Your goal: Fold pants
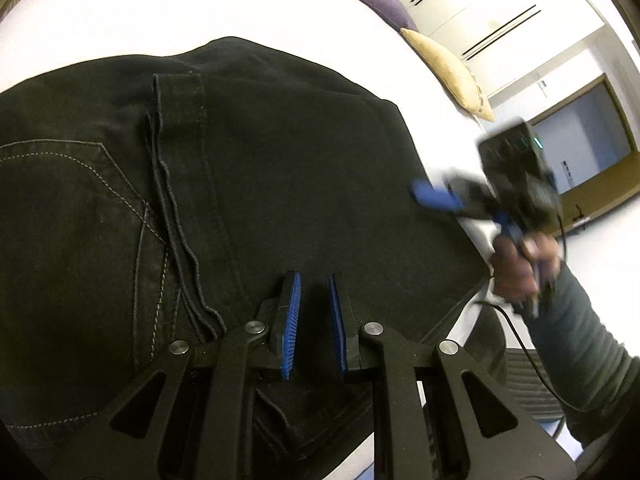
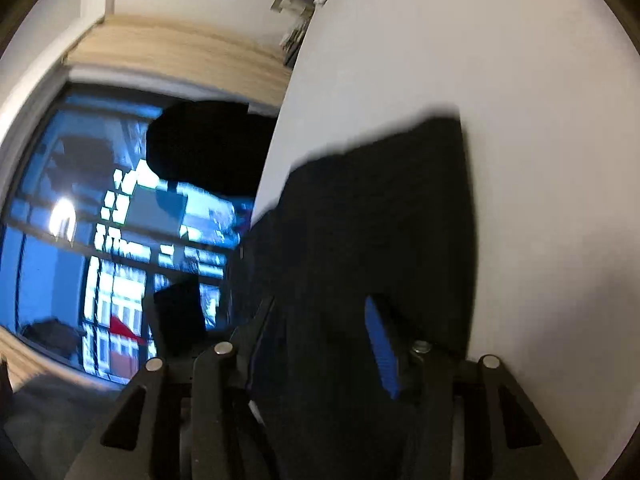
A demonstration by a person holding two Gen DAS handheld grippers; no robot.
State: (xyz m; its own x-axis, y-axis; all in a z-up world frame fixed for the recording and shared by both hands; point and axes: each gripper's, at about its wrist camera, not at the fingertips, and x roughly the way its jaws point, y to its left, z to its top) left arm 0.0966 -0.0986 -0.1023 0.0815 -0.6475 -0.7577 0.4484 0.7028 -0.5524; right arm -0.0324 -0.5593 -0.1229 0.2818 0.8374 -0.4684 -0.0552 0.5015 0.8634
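Black denim pants [image 1: 240, 184] lie folded on a white bed [image 1: 200, 0], with a back pocket and a hem edge showing. My left gripper [image 1: 314, 296] hovers just over the pants near their front edge; its blue pads are apart with nothing between them. My right gripper [image 1: 434, 196] shows blurred at the pants' right edge, held by a hand. In the right wrist view the pants [image 2: 380, 216] fill the space between the right gripper's [image 2: 320, 316] spread fingers; the blue right pad [image 2: 382, 344] shows and the left pad is hidden in the dark.
A beige pillow [image 1: 452, 68] and a purple pillow [image 1: 384, 0] lie at the bed's far right edge. A window [image 2: 100, 220] with night lights and a dark chair back [image 2: 200, 144] stand beside the bed. A cable [image 1: 524, 344] hangs from the right hand.
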